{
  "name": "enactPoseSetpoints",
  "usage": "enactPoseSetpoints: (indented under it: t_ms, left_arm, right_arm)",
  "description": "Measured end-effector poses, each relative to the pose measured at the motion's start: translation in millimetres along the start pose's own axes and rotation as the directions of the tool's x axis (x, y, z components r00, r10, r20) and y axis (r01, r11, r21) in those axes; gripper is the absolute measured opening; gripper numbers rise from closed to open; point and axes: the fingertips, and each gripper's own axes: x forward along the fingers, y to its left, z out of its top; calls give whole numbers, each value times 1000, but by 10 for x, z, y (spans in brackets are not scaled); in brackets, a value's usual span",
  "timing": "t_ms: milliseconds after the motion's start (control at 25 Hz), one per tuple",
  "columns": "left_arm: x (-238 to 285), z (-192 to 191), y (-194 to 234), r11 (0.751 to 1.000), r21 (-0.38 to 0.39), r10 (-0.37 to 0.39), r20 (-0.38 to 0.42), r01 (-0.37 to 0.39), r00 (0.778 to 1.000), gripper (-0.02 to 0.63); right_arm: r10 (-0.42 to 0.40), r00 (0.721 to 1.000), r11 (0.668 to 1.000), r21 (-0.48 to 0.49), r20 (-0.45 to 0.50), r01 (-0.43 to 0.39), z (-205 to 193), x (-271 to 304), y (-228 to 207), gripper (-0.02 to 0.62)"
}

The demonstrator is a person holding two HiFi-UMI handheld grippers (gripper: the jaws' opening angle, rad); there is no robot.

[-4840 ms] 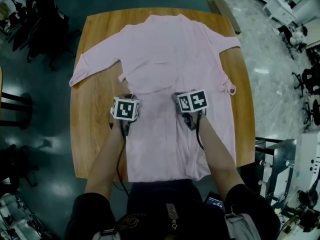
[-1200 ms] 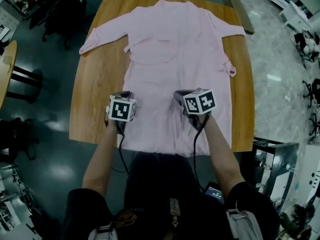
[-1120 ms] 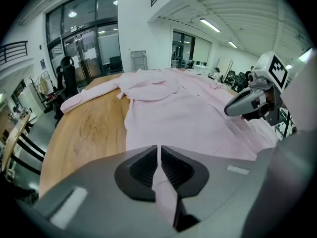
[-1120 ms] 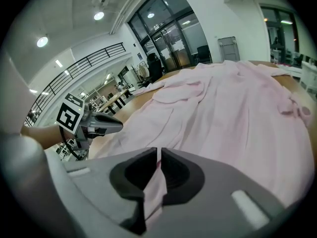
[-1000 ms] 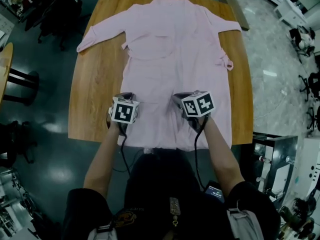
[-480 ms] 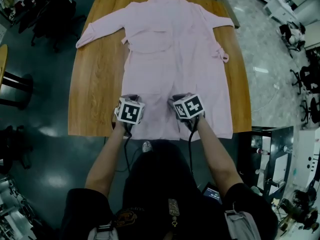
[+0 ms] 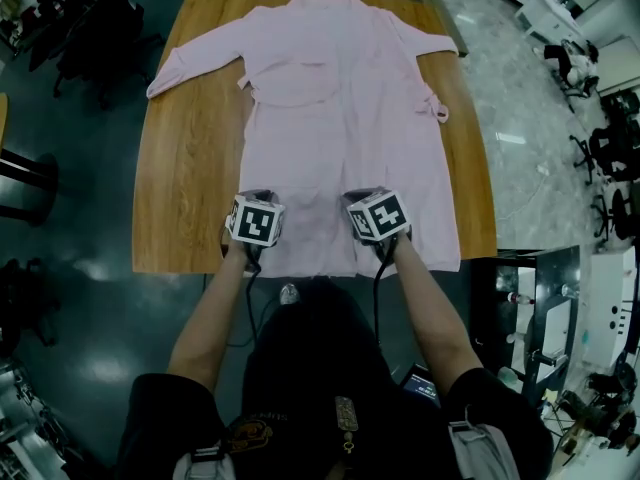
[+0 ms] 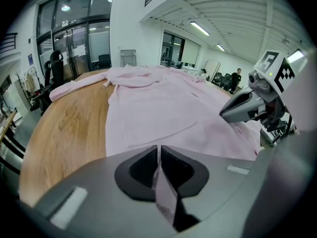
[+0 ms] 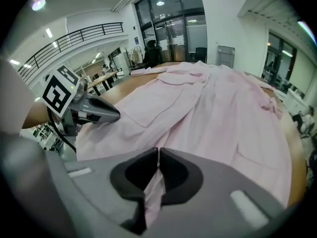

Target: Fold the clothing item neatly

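A pale pink robe-like garment lies spread flat on the wooden table, collar at the far edge, sleeves out to both sides, hem at the near edge. My left gripper sits on the left part of the lower skirt, close to the hem. In the left gripper view the left gripper is shut with a fold of pink fabric pinched between the pads. My right gripper is alongside it to the right. Its jaws have just been closing and now pinch pink fabric too.
The near table edge runs just behind both grippers, and the hem reaches it. Bare wood shows left of the garment. Dark chairs stand off the far left corner and a metal cart off the right side.
Both grippers have drawn back along the garment from its middle to just short of the hem at the near table edge. The garment still lies spread flat.
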Motion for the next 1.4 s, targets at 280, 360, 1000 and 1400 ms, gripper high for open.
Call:
enactPoseSetpoints:
  t_ms: [280, 360, 1000, 1400]
  left_arm:
    - [-31, 67, 4, 1000, 7, -7, 17, 7, 1000, 29]
    - [17, 23, 20, 1000, 5, -11, 9, 11, 1000, 29]
    - [-131, -132, 17, 1000, 23, -6, -3, 6, 1000, 25]
    - [-466, 463, -522, 993, 84, -91, 120, 81, 989, 12]
  right_arm:
    - [-44, 998, 992, 116, 34, 40, -130, -207, -160, 11]
    - [-53, 998, 987, 153, 40, 46, -183, -244, -188, 9]
    - [-147, 984, 965, 232, 98, 121, -353, -461, -262, 17]
    - [-205, 958, 956, 251, 203, 151, -271, -1031, -409, 15]
